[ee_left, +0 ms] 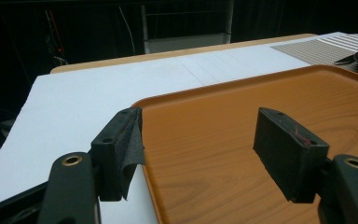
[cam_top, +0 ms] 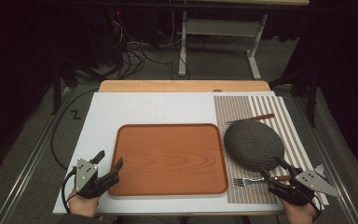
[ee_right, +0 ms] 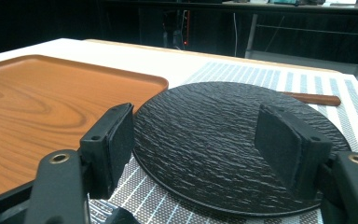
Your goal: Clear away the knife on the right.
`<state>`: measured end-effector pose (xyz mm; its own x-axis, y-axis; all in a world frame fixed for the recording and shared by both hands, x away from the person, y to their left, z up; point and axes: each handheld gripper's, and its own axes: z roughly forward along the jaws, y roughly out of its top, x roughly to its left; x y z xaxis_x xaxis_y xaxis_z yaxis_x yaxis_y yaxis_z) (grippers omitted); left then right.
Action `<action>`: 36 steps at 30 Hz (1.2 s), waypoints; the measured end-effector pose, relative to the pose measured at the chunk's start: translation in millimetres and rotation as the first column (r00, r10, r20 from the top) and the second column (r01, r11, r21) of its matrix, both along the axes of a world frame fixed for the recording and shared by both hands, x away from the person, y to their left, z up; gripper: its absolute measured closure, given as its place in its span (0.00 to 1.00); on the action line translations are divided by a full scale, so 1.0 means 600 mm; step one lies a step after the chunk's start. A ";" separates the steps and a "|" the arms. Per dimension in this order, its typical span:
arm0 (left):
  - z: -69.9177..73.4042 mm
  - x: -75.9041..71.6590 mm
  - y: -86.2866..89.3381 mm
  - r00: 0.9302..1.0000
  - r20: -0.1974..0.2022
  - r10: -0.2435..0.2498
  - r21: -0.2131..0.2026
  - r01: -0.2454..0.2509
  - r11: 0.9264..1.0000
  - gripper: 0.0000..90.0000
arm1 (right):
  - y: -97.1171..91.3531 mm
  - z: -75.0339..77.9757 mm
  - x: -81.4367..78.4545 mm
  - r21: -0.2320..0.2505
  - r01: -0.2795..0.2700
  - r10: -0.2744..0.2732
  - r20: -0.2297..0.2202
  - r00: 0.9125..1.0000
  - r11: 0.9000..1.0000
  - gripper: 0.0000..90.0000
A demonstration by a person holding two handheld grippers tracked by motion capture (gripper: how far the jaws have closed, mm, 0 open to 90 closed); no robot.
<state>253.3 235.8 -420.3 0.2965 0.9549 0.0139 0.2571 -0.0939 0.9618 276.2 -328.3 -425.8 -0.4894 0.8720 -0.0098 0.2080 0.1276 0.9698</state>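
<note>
1. A wooden table carries a white board that covers nearly all of it.
2. On the board, a brown tray lies just ahead of the left claw.
3. A striped placemat lies under the right claw.
4. On the mat, a dark round plate sits directly ahead of that claw, a fork beside it.
</note>
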 end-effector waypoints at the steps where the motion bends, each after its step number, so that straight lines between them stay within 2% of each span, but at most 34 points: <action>1: 0.000 0.000 0.000 1.000 0.000 0.000 0.000 0.000 1.000 0.36 | 0.000 0.000 0.000 0.000 0.000 0.000 0.000 1.000 1.000 0.34; 19: -0.001 0.000 -0.001 1.000 -0.001 0.002 0.010 -0.002 1.000 0.36 | -0.004 0.000 0.003 0.018 -0.020 0.020 -0.006 1.000 1.000 0.36; 26: 0.000 0.000 -0.001 1.000 -0.001 -0.003 0.011 0.003 1.000 0.36 | 0.001 0.004 0.004 -0.003 -0.046 0.046 0.006 0.999 0.999 0.35; 36: 0.000 -0.001 0.001 1.000 0.000 0.002 0.014 -0.002 1.000 0.37 | 0.004 0.009 0.010 -0.017 -0.062 0.062 -0.016 0.998 0.998 0.39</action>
